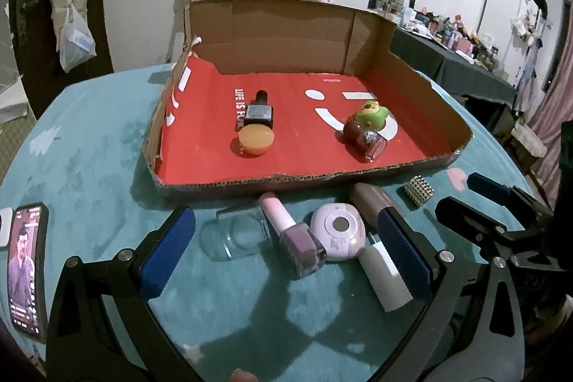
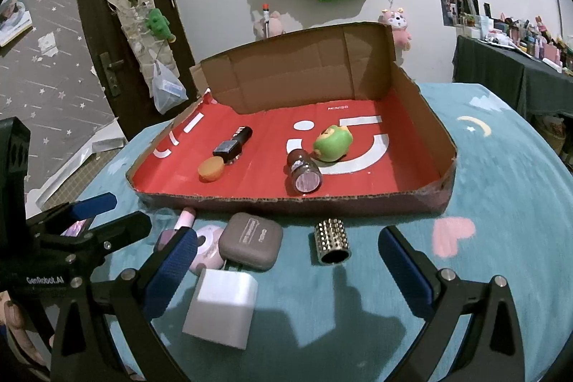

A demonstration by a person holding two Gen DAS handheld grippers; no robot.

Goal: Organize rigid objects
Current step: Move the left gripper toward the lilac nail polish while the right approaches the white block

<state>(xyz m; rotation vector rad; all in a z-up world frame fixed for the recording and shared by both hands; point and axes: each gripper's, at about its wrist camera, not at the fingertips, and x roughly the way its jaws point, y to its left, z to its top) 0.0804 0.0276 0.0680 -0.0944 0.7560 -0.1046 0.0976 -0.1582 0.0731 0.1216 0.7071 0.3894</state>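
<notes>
Both my left tongs [image 1: 283, 253] and right tongs [image 2: 290, 269] gape wide and hold nothing, the pink nail polish [image 1: 292, 235] between the left pair, the studded cylinder [image 2: 331, 241] between the right.

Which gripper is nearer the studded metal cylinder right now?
Right. The right gripper is open with the studded metal cylinder lying just ahead between its fingers. The left gripper is open over the nail polish bottle, further off to that cylinder's left.
</notes>
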